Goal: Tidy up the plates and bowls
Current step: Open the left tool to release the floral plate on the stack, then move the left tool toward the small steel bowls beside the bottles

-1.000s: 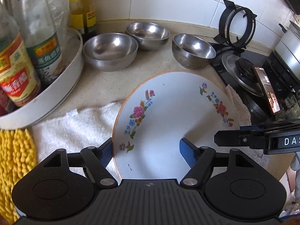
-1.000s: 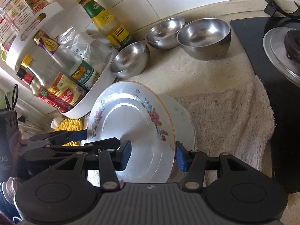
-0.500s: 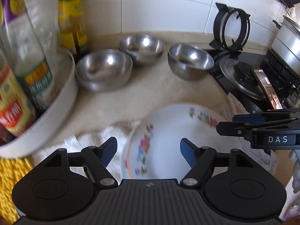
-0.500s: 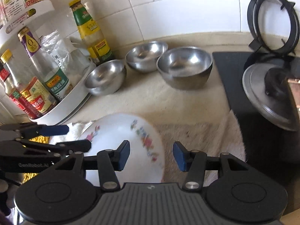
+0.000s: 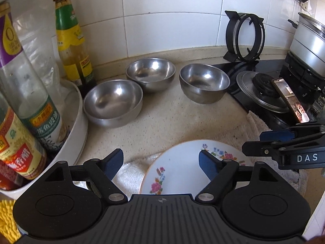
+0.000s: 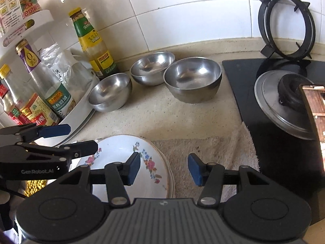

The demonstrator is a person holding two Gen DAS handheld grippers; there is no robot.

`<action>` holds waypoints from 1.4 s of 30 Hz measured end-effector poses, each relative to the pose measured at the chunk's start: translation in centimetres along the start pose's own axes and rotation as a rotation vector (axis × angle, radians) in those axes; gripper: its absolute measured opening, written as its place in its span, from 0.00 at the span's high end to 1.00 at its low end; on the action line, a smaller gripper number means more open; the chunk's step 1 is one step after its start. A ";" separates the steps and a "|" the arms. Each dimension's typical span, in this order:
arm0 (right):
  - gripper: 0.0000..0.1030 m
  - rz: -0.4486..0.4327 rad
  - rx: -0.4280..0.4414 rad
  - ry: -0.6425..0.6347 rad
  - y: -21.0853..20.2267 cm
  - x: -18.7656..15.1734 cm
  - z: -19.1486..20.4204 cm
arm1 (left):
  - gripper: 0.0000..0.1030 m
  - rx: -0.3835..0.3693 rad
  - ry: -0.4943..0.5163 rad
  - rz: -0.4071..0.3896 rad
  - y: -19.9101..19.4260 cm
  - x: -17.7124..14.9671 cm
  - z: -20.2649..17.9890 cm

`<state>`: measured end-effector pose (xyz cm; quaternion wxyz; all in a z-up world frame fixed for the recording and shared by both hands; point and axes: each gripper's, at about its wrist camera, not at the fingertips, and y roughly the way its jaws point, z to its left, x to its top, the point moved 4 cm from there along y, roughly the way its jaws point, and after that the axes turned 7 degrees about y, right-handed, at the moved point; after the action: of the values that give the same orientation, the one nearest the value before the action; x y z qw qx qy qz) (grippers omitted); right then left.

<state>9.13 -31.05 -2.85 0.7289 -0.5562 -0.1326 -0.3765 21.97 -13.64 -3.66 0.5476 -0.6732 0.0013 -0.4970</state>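
The flowered plate (image 6: 124, 162) lies flat on another plate on the towel (image 6: 213, 152), so they make a neat pile. Both grippers, left (image 5: 161, 162) and right (image 6: 164, 168), hang wide apart, holding nothing. Three steel bowls (image 5: 112, 101) sit unstacked near the wall.

A home kitchen. White glazed wall tiles (image 5: 162, 20) back a speckled beige stone tabletop (image 5: 162, 118), a black glass gas hob (image 6: 284, 122) adjoining. Tall glass sauce bottles (image 6: 91, 40) fill a white round plastic rack (image 6: 81, 109).

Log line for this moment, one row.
left gripper open, empty | right gripper open, empty | floral plate stacked on towel | three steel bowls unstacked on counter
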 end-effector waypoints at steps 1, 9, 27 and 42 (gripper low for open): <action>0.33 -0.001 -0.004 0.004 -0.1 0.1 0.0 | 0.16 -0.006 0.003 -0.002 0.0 0.1 0.0; 0.33 -0.020 -0.059 0.002 -0.7 0.9 -0.4 | 0.14 -0.060 0.010 -0.023 0.7 1.7 0.4; 0.33 0.021 0.070 -0.203 1.5 8.9 -2.0 | 0.11 0.065 -0.162 0.064 2.4 3.3 1.4; 0.33 0.227 0.296 -0.288 10.8 12.6 3.2 | 0.09 0.158 -0.305 0.116 4.7 3.8 4.8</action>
<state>25.95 -32.13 -1.78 0.8138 -0.5025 -0.2257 -0.1853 29.69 -14.08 -4.17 0.6203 -0.6946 -0.0818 -0.3552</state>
